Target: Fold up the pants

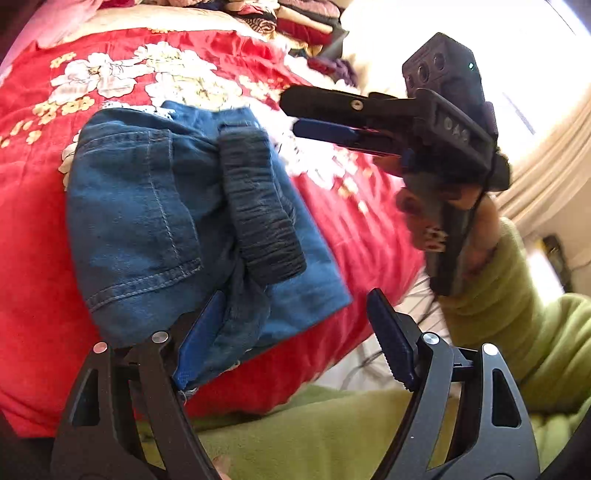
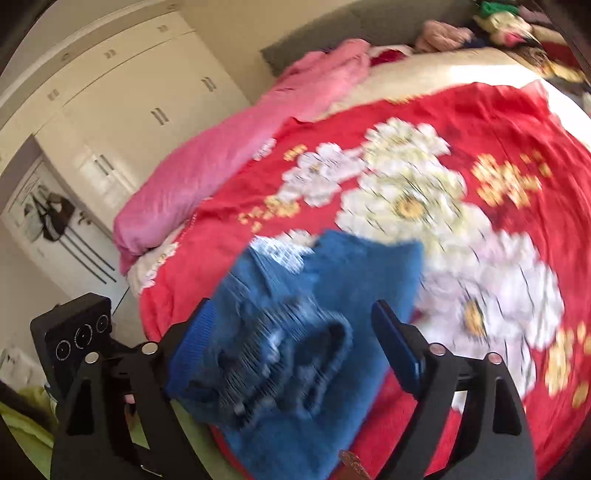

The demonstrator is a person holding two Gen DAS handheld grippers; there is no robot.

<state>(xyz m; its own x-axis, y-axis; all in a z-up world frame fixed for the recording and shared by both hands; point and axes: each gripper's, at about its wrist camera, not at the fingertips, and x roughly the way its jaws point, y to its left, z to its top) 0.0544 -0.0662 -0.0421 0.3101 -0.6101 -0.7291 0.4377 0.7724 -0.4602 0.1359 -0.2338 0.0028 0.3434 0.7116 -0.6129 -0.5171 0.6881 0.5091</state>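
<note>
Blue denim pants [image 1: 155, 229] lie folded in a compact bundle on the red flowered bedspread [image 1: 44, 221], with the dark ribbed waistband [image 1: 258, 210] on top. My left gripper [image 1: 295, 332] is open at the bundle's near edge; denim hangs against its left pad [image 1: 201, 332] and the right pad is free. My right gripper [image 1: 291, 114] hovers beyond the bundle's far right corner, held by a hand in a green sleeve [image 1: 517, 295]. In the right wrist view the right gripper [image 2: 291, 332] stands wide open above the blurred pants [image 2: 332, 280], with neither pad pressing on them.
A pink blanket [image 2: 221, 147] lies along the bed's far left side. White wardrobes [image 2: 129, 103] stand behind it. A pile of clothes [image 1: 295, 18] sits at the bed's far end. The bed's near edge runs just under both grippers.
</note>
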